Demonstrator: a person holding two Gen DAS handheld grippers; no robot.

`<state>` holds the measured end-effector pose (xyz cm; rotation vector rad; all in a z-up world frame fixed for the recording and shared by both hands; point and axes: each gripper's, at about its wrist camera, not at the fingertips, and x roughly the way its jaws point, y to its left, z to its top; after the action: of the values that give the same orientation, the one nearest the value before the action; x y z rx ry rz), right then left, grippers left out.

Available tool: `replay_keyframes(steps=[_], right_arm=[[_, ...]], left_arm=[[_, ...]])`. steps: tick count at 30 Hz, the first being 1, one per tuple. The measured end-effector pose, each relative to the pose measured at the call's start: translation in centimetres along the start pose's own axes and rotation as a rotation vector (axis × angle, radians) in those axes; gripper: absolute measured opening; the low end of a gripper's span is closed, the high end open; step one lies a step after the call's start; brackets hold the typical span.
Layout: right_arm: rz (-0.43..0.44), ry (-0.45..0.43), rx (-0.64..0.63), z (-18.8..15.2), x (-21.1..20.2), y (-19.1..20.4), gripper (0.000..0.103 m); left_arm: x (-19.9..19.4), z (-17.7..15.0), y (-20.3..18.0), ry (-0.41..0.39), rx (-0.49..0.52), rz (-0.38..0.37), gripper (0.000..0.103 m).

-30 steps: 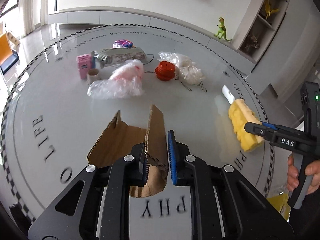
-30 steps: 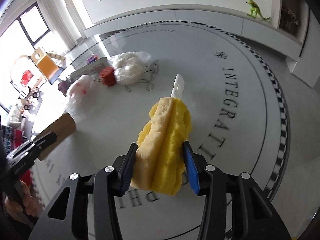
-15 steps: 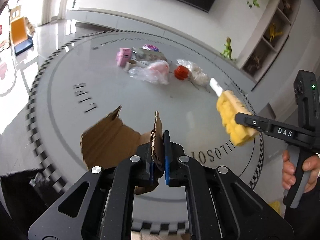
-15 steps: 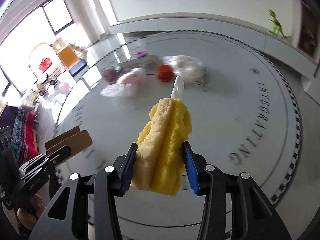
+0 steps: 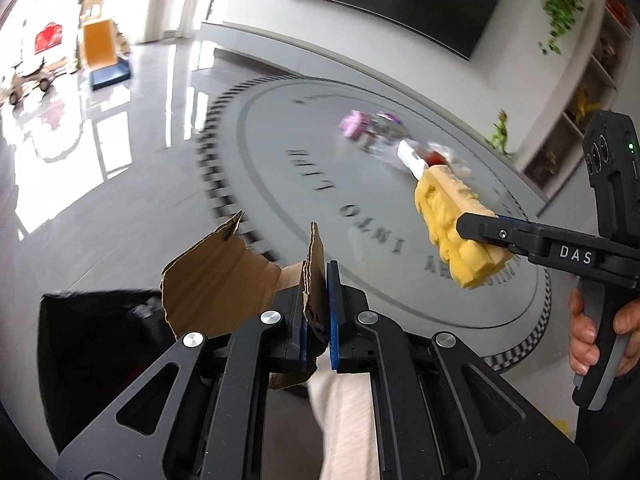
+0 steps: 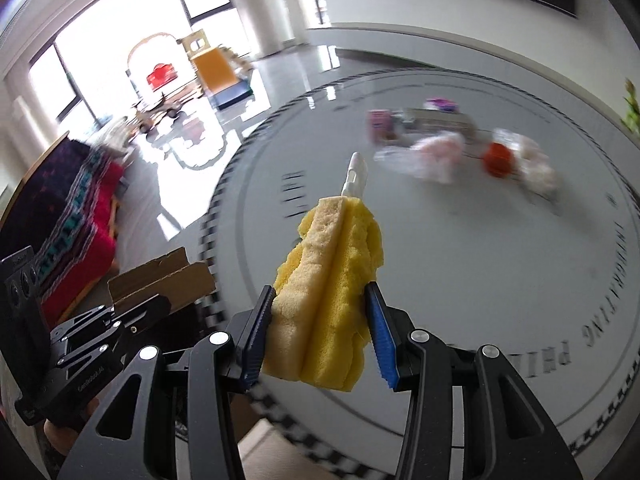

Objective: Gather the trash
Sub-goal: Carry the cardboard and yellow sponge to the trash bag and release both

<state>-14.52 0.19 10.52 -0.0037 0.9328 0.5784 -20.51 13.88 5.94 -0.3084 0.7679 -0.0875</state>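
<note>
My left gripper (image 5: pixel 318 308) is shut on a torn brown cardboard piece (image 5: pixel 216 276), held in the air over the left edge of the round grey floor emblem (image 5: pixel 360 184). The cardboard also shows in the right wrist view (image 6: pixel 160 280). My right gripper (image 6: pixel 320 332) is shut on a yellow sponge with a white handle (image 6: pixel 328 280), held in the air; it also shows in the left wrist view (image 5: pixel 452 216). More trash lies far off on the emblem: plastic bags (image 6: pixel 436 152), a red cap (image 6: pixel 496 158) and a pink box (image 6: pixel 380 120).
A black bag or bin (image 5: pixel 92 344) lies low at the left, just under the cardboard. A patterned red blanket (image 6: pixel 76 204) is at the left. Toys and an orange board (image 6: pixel 212 64) stand by the bright windows. A green dinosaur (image 5: pixel 500 132) stands at the far right.
Both grippers have swung left and drawn back with their loads. The trash pile looks farther away, and the black bag has come into view under the cardboard.
</note>
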Motion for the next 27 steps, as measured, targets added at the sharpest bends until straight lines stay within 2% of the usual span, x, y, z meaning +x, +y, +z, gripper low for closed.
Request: replay_keyframes(steps=[7,11,18,20,21,22,23,24,25,26,27], right_arm=[[0.107,0.041,-0.116,-1.1,2.0,6.6,0.047],[0.188,0.103,-0.188,-2.4,3.9,10.7,0.047],[0.29,0.25,-0.299,-5.5,8.2,18.1,0.047],[0.317,0.286,-0.318,-5.9,9.4,20.1,0.05],[0.329,0.303,-0.321,-6.1,9.7,20.9,0.056],[0.334,0.318,-0.319,-6.1,10.1,21.6,0.062],[0.339,0.318,-0.312,-6.2,10.1,21.9,0.063],[0.347,0.311,-0.307,-6.3,10.0,22.1,0.065],[0.348,0.303,-0.311,-6.4,9.9,22.3,0.066],[0.342,0.291,-0.321,-6.4,9.7,22.4,0.067],[0.338,0.286,-0.326,-6.5,9.6,22.3,0.067]], left_arm=[[-3.8,-2.7,4.2,-0.034,-0.079,0.097,0.006],[-5.5,-5.3,7.0,-0.022,-0.139,0.173,0.006],[-6.7,-10.6,12.7,0.062,-0.293,0.328,0.006],[-6.8,-12.0,14.0,0.095,-0.334,0.354,0.006],[-6.7,-12.5,14.5,0.121,-0.346,0.37,0.007],[-6.5,-12.9,14.9,0.147,-0.356,0.403,0.011],[-6.4,-13.4,15.4,0.172,-0.369,0.46,0.038],[-6.4,-13.6,15.6,0.181,-0.382,0.485,0.089],[-6.6,-13.8,15.7,0.168,-0.392,0.494,0.096],[-7.3,-13.9,15.7,0.124,-0.395,0.485,0.097],[-7.5,-13.9,15.8,0.113,-0.4,0.476,0.097]])
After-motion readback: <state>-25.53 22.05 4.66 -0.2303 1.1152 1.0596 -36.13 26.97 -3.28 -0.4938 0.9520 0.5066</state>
